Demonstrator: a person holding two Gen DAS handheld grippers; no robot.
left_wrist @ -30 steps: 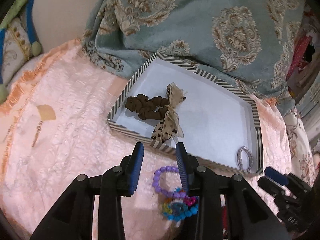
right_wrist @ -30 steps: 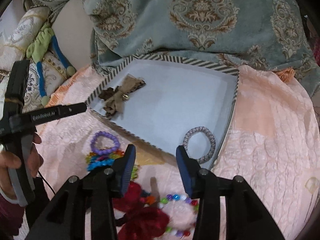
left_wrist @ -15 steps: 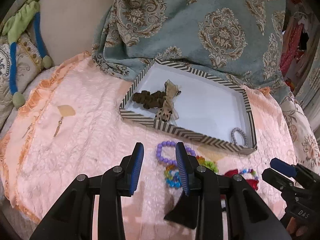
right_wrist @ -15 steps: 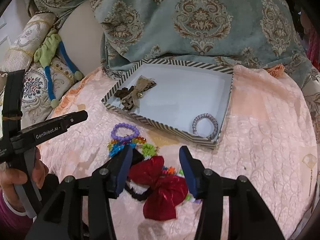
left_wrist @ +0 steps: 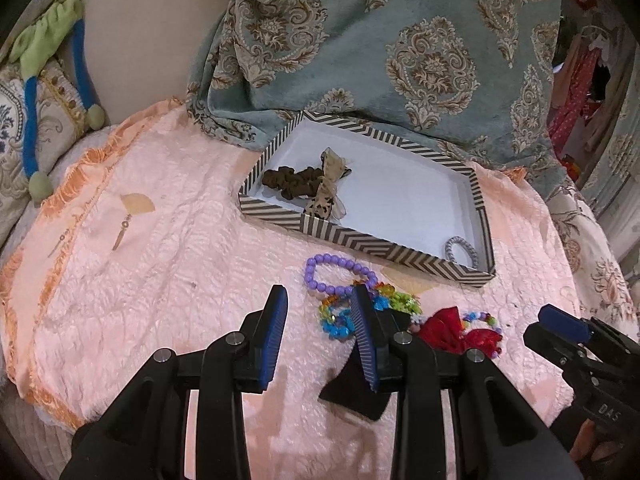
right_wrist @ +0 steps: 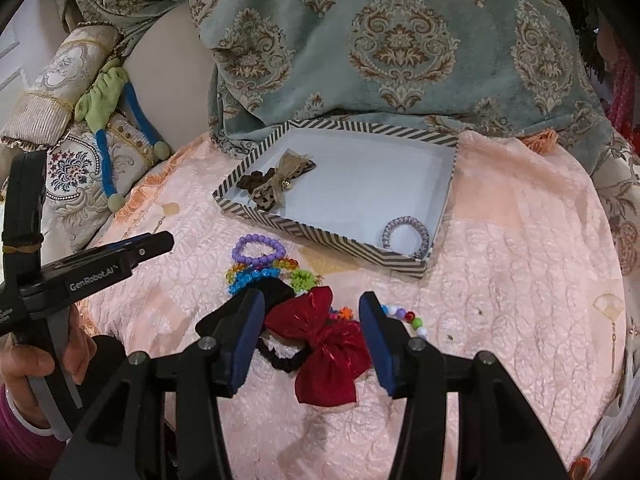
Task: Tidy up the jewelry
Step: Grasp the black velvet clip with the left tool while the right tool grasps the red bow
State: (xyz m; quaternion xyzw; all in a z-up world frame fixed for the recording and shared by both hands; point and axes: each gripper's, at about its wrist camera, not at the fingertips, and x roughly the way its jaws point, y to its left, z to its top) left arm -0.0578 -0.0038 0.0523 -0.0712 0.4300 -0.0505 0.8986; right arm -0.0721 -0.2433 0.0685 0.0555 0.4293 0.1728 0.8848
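Observation:
A striped box (left_wrist: 360,240) (right_wrist: 320,236) lies on the peach bedspread. It holds a brown scrunchie (left_wrist: 288,180), a leopard bow (right_wrist: 284,180) and a grey hair tie (right_wrist: 408,236). In front of it lie a purple bead bracelet (left_wrist: 336,276) (right_wrist: 260,248), colourful bracelets (left_wrist: 336,320) (right_wrist: 248,280), a red bow (right_wrist: 328,344) (left_wrist: 460,332) and a mixed-bead bracelet (right_wrist: 408,320). My left gripper (left_wrist: 320,300) hangs open above the colourful bracelets, holding nothing. My right gripper (right_wrist: 312,308) stands open over the red bow, its pads clear of it.
A teal patterned blanket (right_wrist: 380,48) is bunched behind the box. Pillows and a green-and-blue soft toy (right_wrist: 104,96) lie at the left. A hand (right_wrist: 24,364) grips the left tool's handle. Bare bedspread (right_wrist: 520,280) stretches to the right of the jewelry.
Both grippers drew back and up from the box, which now looks smaller and farther. The red bow came into view under the right gripper, whose jaws widened a little.

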